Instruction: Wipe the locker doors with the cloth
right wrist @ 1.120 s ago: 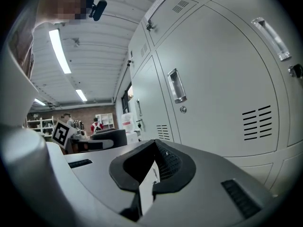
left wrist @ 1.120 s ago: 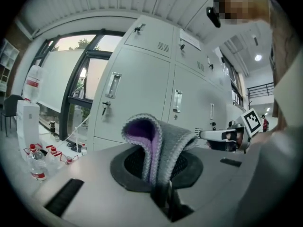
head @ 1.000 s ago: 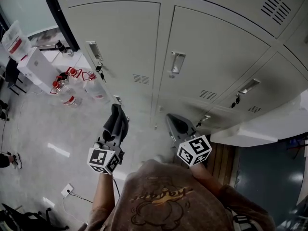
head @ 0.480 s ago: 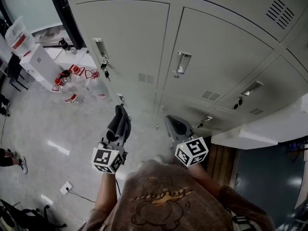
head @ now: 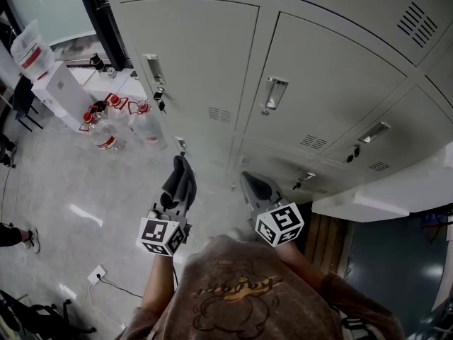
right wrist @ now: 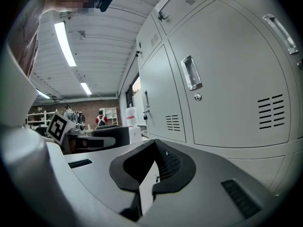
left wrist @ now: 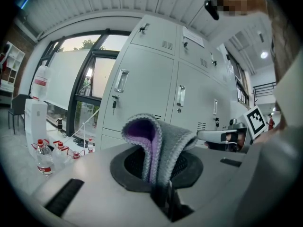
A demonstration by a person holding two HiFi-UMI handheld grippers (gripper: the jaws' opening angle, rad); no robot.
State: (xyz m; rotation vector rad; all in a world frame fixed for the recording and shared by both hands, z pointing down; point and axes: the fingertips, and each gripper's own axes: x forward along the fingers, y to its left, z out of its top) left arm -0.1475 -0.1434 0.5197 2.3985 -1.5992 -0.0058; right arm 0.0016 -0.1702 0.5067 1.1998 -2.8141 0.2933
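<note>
a bank of pale grey lockers (head: 205, 48) fills most of the head view, its doors shut, each with a small vent grille. a glossy grey floor (head: 64, 190) runs out from the foot of the lockers. off the lockers' left end stands a white water dispenser (head: 58, 91) with a bottle on top, and between it and the lockers sits a cluster of clear water bottles (head: 106, 134) with red caps and handles, close to the locker base. both grippers are held in front of the lockers, apart from the doors and touching none of them. the left gripper (head: 175, 193) points up toward the left-hand column of lockers, its jaws clamped on the cloth (left wrist: 158, 141) — a grey knit piece with a purple inner face that stands folded in a loop above the jaw tips and hides them in the head view. the right gripper (right wrist: 154, 174) points toward the next column of lockers to the right, its dark pads closed together with nothing between them. in the right gripper view the lockers stand near on the right, and the left gripper shows low at the left. the left-hand locker door carries a metal handle (head: 152, 69) at its left edge, with a key (head: 161, 105) hanging just under it; the door beside it has a recessed handle (head: 274, 93).
</note>
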